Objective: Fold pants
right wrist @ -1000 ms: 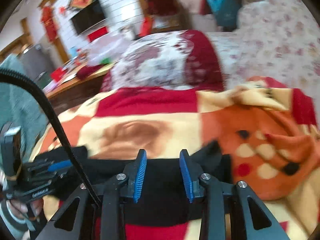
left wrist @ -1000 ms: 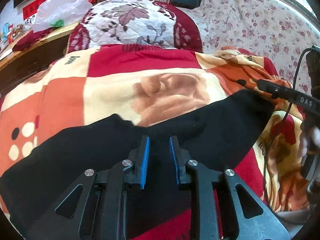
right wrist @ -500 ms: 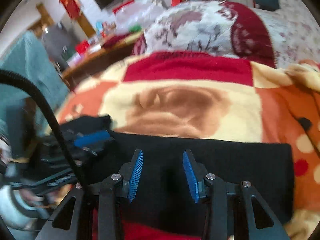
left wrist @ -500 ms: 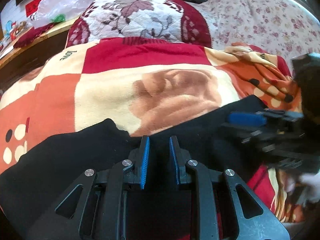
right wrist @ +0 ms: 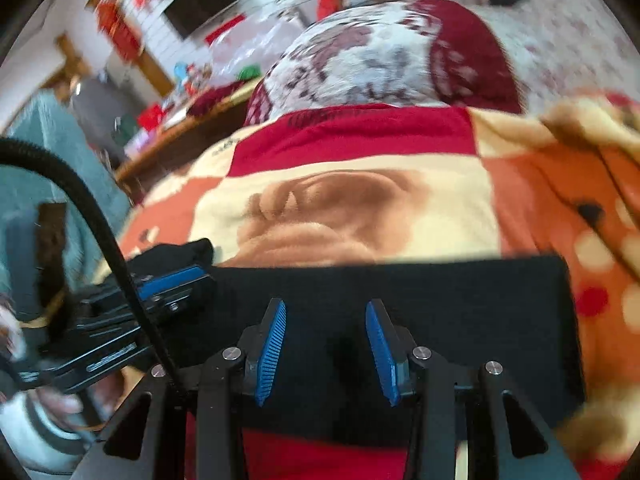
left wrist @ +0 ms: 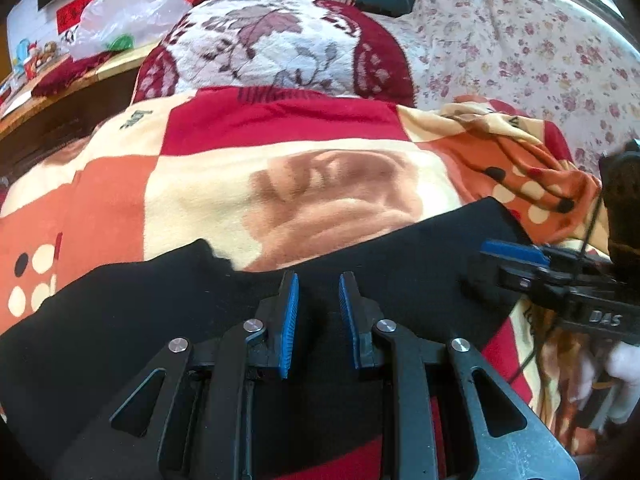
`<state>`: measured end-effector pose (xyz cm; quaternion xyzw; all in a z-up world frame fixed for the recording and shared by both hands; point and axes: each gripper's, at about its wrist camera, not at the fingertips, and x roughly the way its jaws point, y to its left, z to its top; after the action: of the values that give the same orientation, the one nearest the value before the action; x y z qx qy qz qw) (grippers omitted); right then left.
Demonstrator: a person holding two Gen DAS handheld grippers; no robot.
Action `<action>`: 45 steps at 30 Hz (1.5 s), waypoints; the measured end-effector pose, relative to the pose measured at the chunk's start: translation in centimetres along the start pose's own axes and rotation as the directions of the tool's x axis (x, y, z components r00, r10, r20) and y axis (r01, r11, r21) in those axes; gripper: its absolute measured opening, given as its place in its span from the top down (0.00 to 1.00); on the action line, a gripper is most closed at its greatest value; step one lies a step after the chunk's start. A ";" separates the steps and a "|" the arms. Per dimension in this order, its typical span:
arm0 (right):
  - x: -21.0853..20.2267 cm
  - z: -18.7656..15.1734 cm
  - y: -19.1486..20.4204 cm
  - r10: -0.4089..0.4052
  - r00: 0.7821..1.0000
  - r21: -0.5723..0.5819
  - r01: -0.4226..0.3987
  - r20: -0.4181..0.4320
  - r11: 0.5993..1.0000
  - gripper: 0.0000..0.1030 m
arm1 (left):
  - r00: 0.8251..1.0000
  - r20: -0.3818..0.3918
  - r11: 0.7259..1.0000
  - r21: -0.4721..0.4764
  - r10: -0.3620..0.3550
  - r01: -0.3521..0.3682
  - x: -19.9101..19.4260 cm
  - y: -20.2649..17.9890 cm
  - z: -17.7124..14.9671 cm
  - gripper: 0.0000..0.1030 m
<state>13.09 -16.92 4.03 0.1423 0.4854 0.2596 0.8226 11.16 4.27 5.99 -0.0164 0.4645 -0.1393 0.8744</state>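
Black pants [left wrist: 160, 300] lie folded in a long band across a patterned blanket [left wrist: 200, 180] on a bed. My left gripper [left wrist: 318, 280] sits low over the middle of the band. Its jaws are opening, with black cloth under the gap and the pads not pressing on it. My right gripper [right wrist: 325, 308] hovers open just above the pants [right wrist: 480, 300] near their right end, with nothing pinched. One of its blue pads [left wrist: 512, 249] shows at the right of the left wrist view. A left gripper pad [right wrist: 172, 280] shows at the left of the right wrist view.
A maroon and white floral quilt [left wrist: 276, 44] is piled at the head of the bed, with a flowered sheet [left wrist: 540, 60] to its right. A wooden table holding a plastic bag [left wrist: 116, 24] stands at the left. A black cable [right wrist: 100, 232] arcs past the left gripper.
My right gripper has sunk toward the right end of the pants and tipped further down. The gap between the left gripper's pads has widened slightly. The pants lie flatter.
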 end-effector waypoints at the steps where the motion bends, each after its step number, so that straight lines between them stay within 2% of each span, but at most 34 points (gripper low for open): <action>1: -0.8 -0.5 -0.5 0.013 1.000 0.028 -0.013 0.009 1.000 0.58 | 1.000 0.006 1.000 0.003 -0.006 0.006 -0.2 -0.4 0.0 0.75; 2: -1.6 -1.1 -1.0 0.022 1.000 0.058 -0.022 0.015 0.998 0.53 | 1.000 0.011 1.000 0.005 -0.014 0.014 -0.4 -0.8 0.0 0.75; 6: -3.7 -3.2 -3.0 0.034 0.999 0.158 -0.039 0.033 0.987 0.52 | 0.999 0.025 0.999 0.020 -0.033 0.033 -1.1 -2.8 0.0 0.75; 15: -5.2 -5.4 -5.0 0.015 0.999 0.248 -0.025 0.043 0.968 0.51 | 0.998 0.025 0.997 0.068 -0.049 0.047 -1.9 -6.2 -0.3 0.75; 17: -5.3 -5.5 -5.1 0.014 0.999 0.257 -0.026 0.047 0.966 0.50 | 0.999 0.028 0.997 0.071 -0.042 0.040 -2.1 -6.5 -0.6 0.71; 19: -5.4 -5.6 -5.1 0.017 0.998 0.253 -0.030 0.055 0.967 0.46 | 0.999 0.029 0.997 0.063 -0.045 0.043 -2.3 -6.6 -0.9 0.62; 20: -5.4 -5.7 -5.2 0.019 0.998 0.252 -0.034 0.060 0.967 0.40 | 0.998 0.029 0.997 0.054 -0.048 0.047 -2.4 -6.6 -1.0 0.62; 22: -5.4 -5.8 -5.4 0.029 0.997 0.255 -0.044 0.065 0.966 0.36 | 0.999 0.027 0.998 0.043 -0.046 0.045 -2.5 -6.5 -1.2 0.62; 31: -5.2 -6.5 -5.8 0.050 0.995 0.250 -0.070 0.086 0.966 0.36 | 0.999 0.042 1.000 0.006 0.009 -0.009 -3.4 -5.8 -2.6 0.62; 34: -5.3 -6.4 -5.5 0.060 0.993 0.226 -0.082 0.103 0.971 0.36 | 0.999 0.038 0.999 -0.045 0.024 -0.022 -3.8 -4.6 -3.6 0.62; 39: -5.8 -5.8 -3.8 0.083 0.986 0.130 -0.103 0.146 0.986 0.36 | 0.999 0.002 0.990 -0.128 0.053 -0.052 -4.5 -2.9 -5.6 0.62; 43: -6.0 -5.3 -2.7 0.112 0.977 0.086 -0.129 0.180 0.988 0.36 | 0.996 0.036 0.983 -0.170 0.079 -0.072 -6.4 -1.9 -6.6 0.62; 45: -6.3 -5.3 -1.9 0.098 0.975 0.049 -0.110 0.197 0.993 0.36 | 0.995 0.038 0.979 -0.184 0.096 -0.087 -7.0 -1.4 -7.1 0.62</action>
<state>6.53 -22.20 5.08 0.2168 0.4021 0.2724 0.8468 1.33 5.48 7.81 -0.0782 0.4550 -0.0555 0.8853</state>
